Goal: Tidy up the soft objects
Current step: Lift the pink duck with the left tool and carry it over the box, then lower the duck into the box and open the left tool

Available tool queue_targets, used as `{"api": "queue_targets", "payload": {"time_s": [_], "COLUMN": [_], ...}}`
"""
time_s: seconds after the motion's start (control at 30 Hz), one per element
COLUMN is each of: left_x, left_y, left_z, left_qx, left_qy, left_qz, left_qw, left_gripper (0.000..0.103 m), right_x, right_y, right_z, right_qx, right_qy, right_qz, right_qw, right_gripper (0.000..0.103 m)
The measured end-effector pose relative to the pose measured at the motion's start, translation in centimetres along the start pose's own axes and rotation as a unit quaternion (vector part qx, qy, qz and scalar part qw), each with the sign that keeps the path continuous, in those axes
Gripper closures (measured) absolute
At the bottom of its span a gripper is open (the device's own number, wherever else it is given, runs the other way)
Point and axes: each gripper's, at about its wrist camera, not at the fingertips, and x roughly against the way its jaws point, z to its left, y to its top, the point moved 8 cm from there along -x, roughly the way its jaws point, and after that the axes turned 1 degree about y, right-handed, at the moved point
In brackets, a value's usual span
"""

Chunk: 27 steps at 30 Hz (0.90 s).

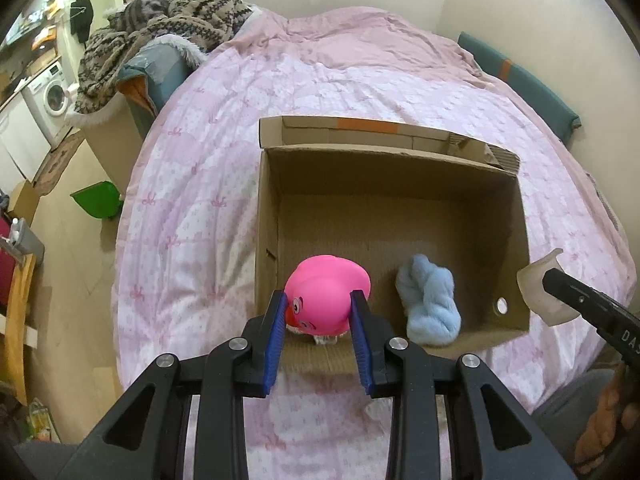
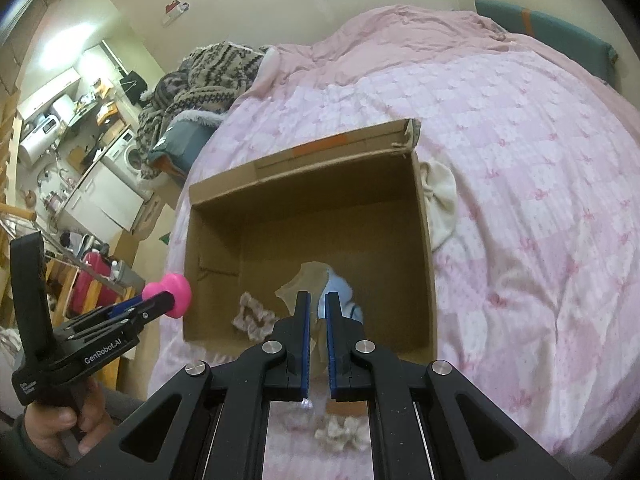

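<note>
Left wrist view: the left gripper point(image 1: 319, 312) jaws pinch a pink duck point(image 1: 326, 294) at the box's point(image 1: 400, 172) 7 o'clock corner; the right gripper point(image 2: 317, 332) jaws squeeze a pale floppy thing point(image 2: 308, 280).

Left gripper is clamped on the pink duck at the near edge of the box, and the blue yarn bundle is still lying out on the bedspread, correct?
Not quite. The left gripper does hold the pink duck at the cardboard box's near edge, but the blue yarn bundle lies inside the box, on its floor, not on the bedspread. The left wrist view shows it.
</note>
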Motion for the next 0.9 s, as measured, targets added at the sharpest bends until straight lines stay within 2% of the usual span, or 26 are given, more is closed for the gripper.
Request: {"api": "queue_targets", "payload": {"time_s": [0.2, 0.37, 0.53, 0.73, 0.9], "left_x": [-2.4, -4.4, -6.2, -7.1, -7.3], "left_y": [1.2, 0.9, -0.1, -0.7, -0.8], "left_z": [-0.3, -0.5, -0.3, 0.4, 0.3], "left_qx": [-0.01, -0.01, -0.015, 0.001, -0.001], "left_qy": [0.006, -0.01, -0.01, -0.007, -0.006], "left_qz": [-0.001, -0.001, 0.008, 0.014, 0.012], "left_qw": [0.9999, 0.9999, 0.9998, 0.9999, 0.9999], "left_gripper": [0.075, 0.075, 0.075, 0.074, 0.074], "right_x": [-1.9, -3.7, -5.3, -7.1, -7.6], "right_y": [1.2, 0.9, -0.1, -1.0, -1.1], "right_z": [-1.0, -2.7, -3.8, -4.4, -4.0], "right_qx": [0.0, -0.014, -0.026, -0.029, -0.01], "right_qy": [-0.003, -0.032, -0.04, -0.051, -0.059], "right_qz": [-0.009, 0.002, 0.024, 0.049, 0.051], "right_qw": [1.0, 0.999, 0.999, 0.997, 0.997], "right_gripper": [0.095, 0.095, 0.095, 0.094, 0.094]}}
